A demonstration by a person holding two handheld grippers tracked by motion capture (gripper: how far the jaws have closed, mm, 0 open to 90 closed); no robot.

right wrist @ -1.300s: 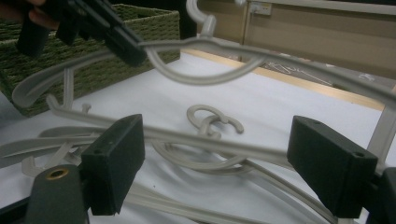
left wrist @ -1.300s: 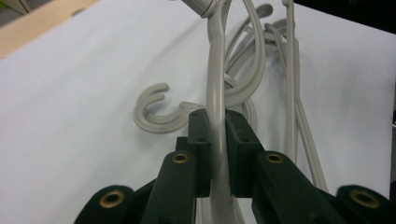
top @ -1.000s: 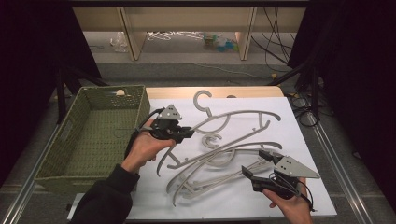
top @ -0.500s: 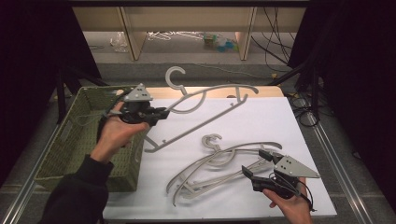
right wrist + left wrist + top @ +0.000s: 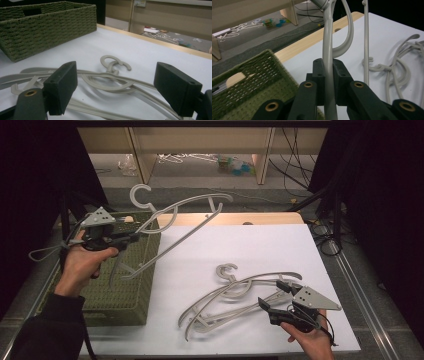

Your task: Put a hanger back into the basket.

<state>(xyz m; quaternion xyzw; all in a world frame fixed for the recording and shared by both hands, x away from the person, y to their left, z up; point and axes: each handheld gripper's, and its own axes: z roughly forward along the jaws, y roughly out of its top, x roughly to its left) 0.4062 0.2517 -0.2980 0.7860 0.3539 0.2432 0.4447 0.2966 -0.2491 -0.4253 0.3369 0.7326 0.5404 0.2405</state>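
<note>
I see a table with a white sheet (image 5: 250,250) over its wooden top, bearing a green woven basket (image 5: 125,290) at left and a pile of grey hangers (image 5: 235,292) near the front.

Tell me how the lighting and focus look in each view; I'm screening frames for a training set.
High view: white table sheet evenly lit, surroundings black. Left gripper view: black left gripper on the grey plastic hanger fairly sharp, floor behind soft. Right gripper view: right gripper slightly blurred; piled grey hangers cast soft shadows.
</note>
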